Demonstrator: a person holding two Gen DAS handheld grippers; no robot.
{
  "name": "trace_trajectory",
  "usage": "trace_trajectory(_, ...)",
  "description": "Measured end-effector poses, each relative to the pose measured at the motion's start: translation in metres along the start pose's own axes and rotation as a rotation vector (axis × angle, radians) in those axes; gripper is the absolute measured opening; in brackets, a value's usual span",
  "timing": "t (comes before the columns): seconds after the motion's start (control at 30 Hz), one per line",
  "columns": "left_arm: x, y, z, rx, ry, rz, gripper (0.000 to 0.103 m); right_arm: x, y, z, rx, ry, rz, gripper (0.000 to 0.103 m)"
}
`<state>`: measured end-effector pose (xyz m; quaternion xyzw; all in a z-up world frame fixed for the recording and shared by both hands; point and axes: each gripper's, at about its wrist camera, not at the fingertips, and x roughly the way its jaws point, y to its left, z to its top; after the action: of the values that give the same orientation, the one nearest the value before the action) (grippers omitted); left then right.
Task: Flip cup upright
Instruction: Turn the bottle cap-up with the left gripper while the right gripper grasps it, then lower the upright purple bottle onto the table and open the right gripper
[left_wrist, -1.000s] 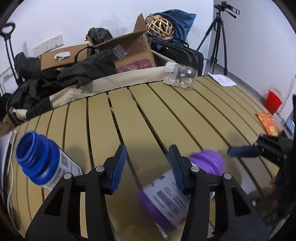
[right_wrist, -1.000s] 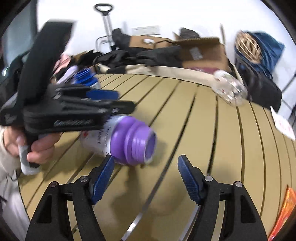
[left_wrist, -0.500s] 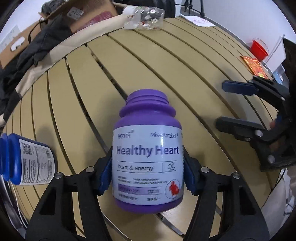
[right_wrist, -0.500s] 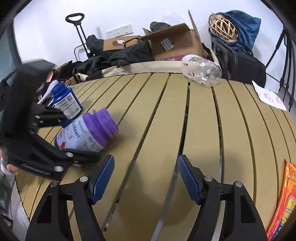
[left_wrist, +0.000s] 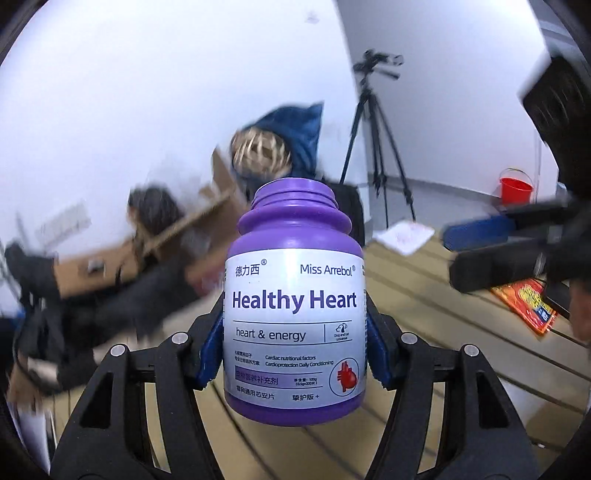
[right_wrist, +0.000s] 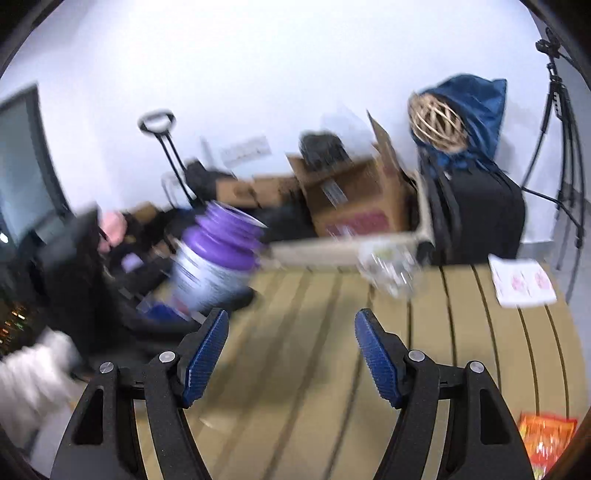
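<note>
Purple bottle (left_wrist: 294, 321) upright, seemingly airborne, clamped in left claw (left_wrist: 294, 341).

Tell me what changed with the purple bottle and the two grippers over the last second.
The left gripper closed on the purple Healthy Heart bottle, which lay on its side on the slatted table a second ago, and has lifted and tipped it; its open neck now points up and it looks clear of the table. The right gripper stayed open and empty. The clear plastic bottle remains lying at the table's far edge.
</note>
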<state>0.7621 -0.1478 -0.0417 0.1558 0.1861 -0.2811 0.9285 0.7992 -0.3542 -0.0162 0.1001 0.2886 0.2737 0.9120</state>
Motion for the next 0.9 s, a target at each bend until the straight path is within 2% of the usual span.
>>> trace_trajectory(0.1, 0.003, -0.006, 0.013, 0.086, -0.086, -0.029, 0.059, 0.011, -0.001, 0.026, 0.028, 0.021, 0.055, 0.081)
trace_trajectory(0.27, 0.0, -0.004, 0.011, 0.112, -0.173, -0.064, 0.059, 0.039, -0.006, 0.042, 0.105, 0.066, 0.189, 0.081)
trace_trajectory(0.33, 0.001, -0.004, 0.012, 0.129, -0.183, -0.08, 0.06, 0.052, -0.007, 0.046, 0.111, 0.074, 0.225, 0.078)
trace_trajectory(0.37, 0.004, -0.003, 0.014, 0.138, -0.188, -0.082, 0.06, 0.057, -0.008, 0.047, 0.116, 0.079, 0.253, 0.07)
trace_trajectory(0.4, 0.003, -0.004, 0.014, 0.135, -0.188, -0.081, 0.06, 0.063, -0.009, 0.048, 0.122, 0.07, 0.272, 0.069)
trace_trajectory(0.5, 0.012, 0.006, 0.017, 0.148, -0.16, -0.113, 0.061, 0.07, -0.006, 0.049, 0.087, 0.054, 0.229, 0.069)
trace_trajectory(0.53, 0.017, 0.011, 0.018, 0.161, -0.141, -0.154, 0.063, 0.07, -0.004, 0.049, 0.064, 0.046, 0.201, 0.069)
trace_trajectory(0.6, 0.021, 0.019, 0.017, 0.167, -0.106, -0.201, 0.097, 0.072, -0.001, 0.047, 0.011, 0.029, 0.114, 0.069)
trace_trajectory(0.7, 0.027, 0.028, 0.009, 0.118, -0.11, -0.25, 0.098, 0.075, 0.001, 0.046, -0.021, 0.022, 0.067, 0.069)
trace_trajectory(0.8, 0.043, 0.033, 0.0, 0.082, -0.061, -0.276, 0.098, 0.082, -0.002, 0.044, -0.024, 0.047, 0.057, 0.069)
trace_trajectory(0.83, 0.045, 0.031, 0.001, 0.105, -0.049, -0.292, 0.098, 0.081, -0.003, 0.044, -0.026, 0.052, 0.051, 0.069)
trace_trajectory(0.9, 0.043, 0.032, 0.002, 0.12, -0.075, -0.316, 0.098, 0.082, -0.004, 0.042, -0.04, 0.071, 0.027, 0.069)
